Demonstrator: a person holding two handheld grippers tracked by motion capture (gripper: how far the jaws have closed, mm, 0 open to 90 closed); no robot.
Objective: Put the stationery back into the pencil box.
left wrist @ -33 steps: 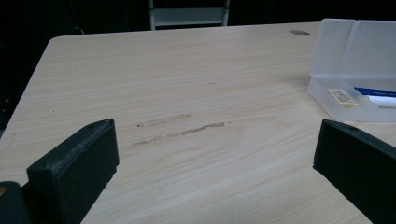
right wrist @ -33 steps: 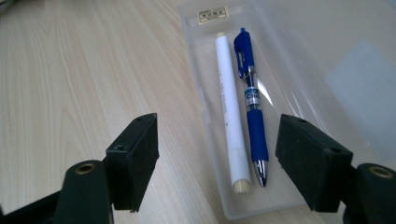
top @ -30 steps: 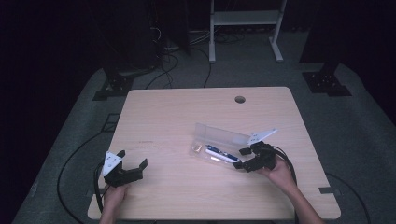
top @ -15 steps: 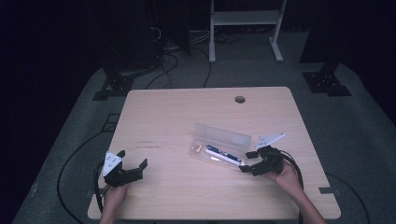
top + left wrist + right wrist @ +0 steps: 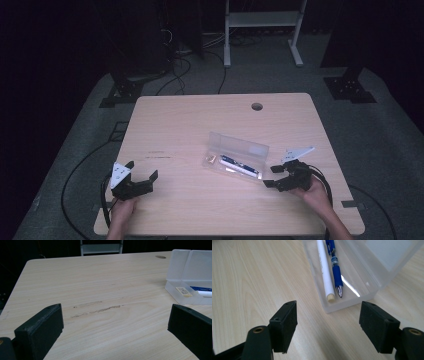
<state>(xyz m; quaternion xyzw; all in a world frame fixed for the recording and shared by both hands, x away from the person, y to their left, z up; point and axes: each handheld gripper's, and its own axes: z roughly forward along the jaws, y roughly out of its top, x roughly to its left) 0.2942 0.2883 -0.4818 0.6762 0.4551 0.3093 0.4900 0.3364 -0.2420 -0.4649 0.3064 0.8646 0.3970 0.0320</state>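
A clear plastic pencil case [image 5: 235, 155] lies open near the middle of the wooden table [image 5: 200, 125], lid tilted up. Inside it lie a blue pen [image 5: 335, 265], a white pen [image 5: 324, 270] and a small tan eraser [image 5: 183, 291]. My right gripper [image 5: 277, 176] is open just off the case's right end, with its jaws wide and nothing between them. My left gripper [image 5: 142, 172] rests open near the table's front left, well apart from the case [image 5: 187, 277].
A round cable hole [image 5: 257, 106] sits near the table's far edge. Faint dark scuff marks [image 5: 97, 310] cross the wood ahead of the left gripper. Cables and a white stand frame [image 5: 260, 30] lie on the floor beyond the table.
My right gripper has drawn back a little to the right and toward the front, away from the case's end. The left gripper has stayed put.
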